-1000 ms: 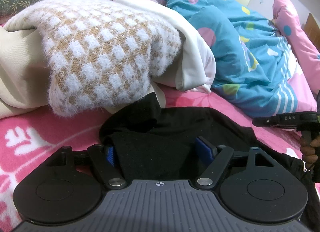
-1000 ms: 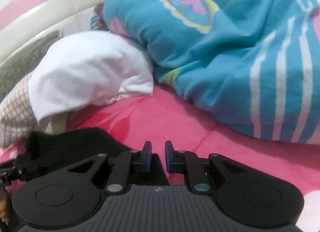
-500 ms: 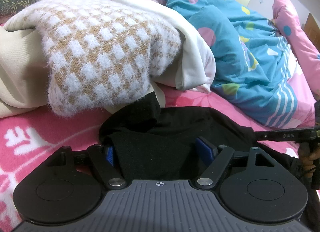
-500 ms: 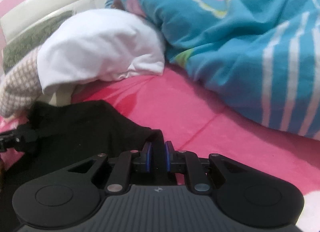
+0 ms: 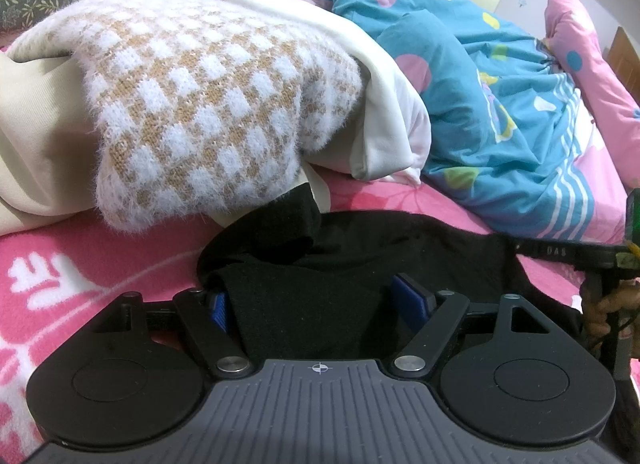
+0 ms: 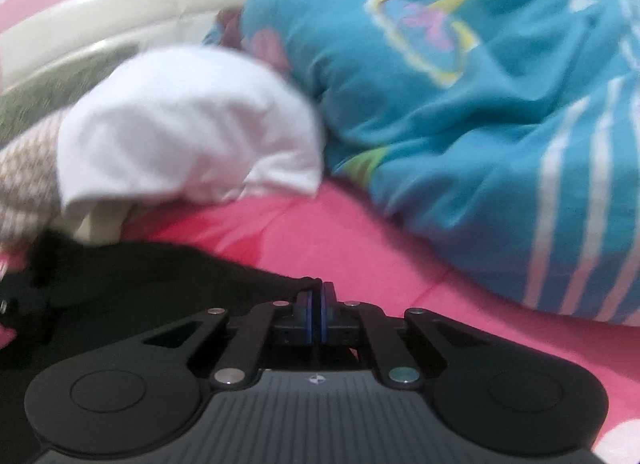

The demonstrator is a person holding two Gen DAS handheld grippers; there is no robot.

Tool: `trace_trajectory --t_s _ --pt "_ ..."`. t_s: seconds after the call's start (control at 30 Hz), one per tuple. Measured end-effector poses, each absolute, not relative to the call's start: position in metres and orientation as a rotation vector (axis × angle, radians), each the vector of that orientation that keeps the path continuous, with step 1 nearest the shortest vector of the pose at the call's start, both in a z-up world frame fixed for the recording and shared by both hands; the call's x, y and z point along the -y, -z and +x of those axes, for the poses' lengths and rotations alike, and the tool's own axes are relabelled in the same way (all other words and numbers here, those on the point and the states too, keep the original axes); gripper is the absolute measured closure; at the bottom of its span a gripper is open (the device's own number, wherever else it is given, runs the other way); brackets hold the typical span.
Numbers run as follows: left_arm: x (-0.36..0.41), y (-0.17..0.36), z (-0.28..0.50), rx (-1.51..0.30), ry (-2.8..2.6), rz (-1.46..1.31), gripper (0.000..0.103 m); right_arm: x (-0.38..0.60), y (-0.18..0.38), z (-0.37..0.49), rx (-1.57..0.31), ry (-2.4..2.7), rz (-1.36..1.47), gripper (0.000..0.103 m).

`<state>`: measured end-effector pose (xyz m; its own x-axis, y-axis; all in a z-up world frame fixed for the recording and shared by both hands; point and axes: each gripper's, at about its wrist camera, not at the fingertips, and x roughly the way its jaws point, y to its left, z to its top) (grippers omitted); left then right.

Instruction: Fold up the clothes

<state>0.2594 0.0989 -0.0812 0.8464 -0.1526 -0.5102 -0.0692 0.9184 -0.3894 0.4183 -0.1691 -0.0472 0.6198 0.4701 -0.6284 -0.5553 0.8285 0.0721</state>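
Observation:
A black garment (image 5: 360,248) lies crumpled on the pink bed cover (image 5: 60,264), stretched across the front of both views (image 6: 152,276). My left gripper (image 5: 314,302) is open, its blue pads (image 5: 218,306) wide apart, with a bulge of the black cloth lying between them. My right gripper (image 6: 316,304) is shut on the black garment's edge, a thin fold showing at its tips. In the left wrist view the right gripper (image 5: 516,246) comes in from the right, held by a hand (image 5: 612,304), and pinches the cloth's far right corner.
A fluffy tan-and-white checked sweater (image 5: 200,104) is piled over cream and white clothes (image 5: 392,116) just behind the black garment. A blue patterned duvet (image 5: 500,124) fills the right, with someone lying under it. A white headboard (image 6: 100,48) is behind.
My right gripper has shut on the black garment's edge and shifted, and its view is now blurred. The left gripper has stayed put, still open.

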Motion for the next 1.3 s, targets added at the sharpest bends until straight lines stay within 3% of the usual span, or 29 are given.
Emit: trace_trajectory --t_s 0.37,0.4,0.43,0.53,0.73,1.07,1.17,1.2,1.3 --pt "-0.099 0.081 0.259 -0.564 0.046 -0.410 0.025 0.165 0.064 0.445 -0.752 -0.517 -0.173 0.099" --pt "-0.099 0.081 0.259 -0.564 0.046 -0.411 0.025 0.163 0.058 0.447 -0.778 -0.516 -0.198 0.091" --pt "-0.099 0.081 0.259 -0.565 0.046 -0.411 0.025 0.161 0.053 0.449 -0.805 -0.515 -0.222 0.073" --pt "-0.100 0.081 0.259 -0.565 0.046 -0.412 0.025 0.153 0.042 0.448 -0.867 -0.477 -0.377 0.046" --pt "-0.099 0.081 0.259 -0.566 0.045 -0.409 0.025 0.153 0.032 0.443 -0.947 -0.371 -0.560 0.035" --pt "-0.100 0.068 0.248 -0.526 0.057 -0.422 0.023 0.238 -0.014 0.394 -0.793 -0.163 -0.309 0.035" --pt "-0.097 0.057 0.232 -0.492 0.081 -0.419 0.022 0.275 -0.028 0.361 -0.770 -0.112 -0.223 0.042" --pt "-0.095 0.053 0.228 -0.481 0.086 -0.408 0.022 0.288 -0.033 0.350 -0.762 -0.095 -0.194 0.048" --pt "-0.086 0.041 0.218 -0.472 0.109 -0.391 0.022 0.317 -0.038 0.320 -0.746 -0.070 -0.127 0.052"
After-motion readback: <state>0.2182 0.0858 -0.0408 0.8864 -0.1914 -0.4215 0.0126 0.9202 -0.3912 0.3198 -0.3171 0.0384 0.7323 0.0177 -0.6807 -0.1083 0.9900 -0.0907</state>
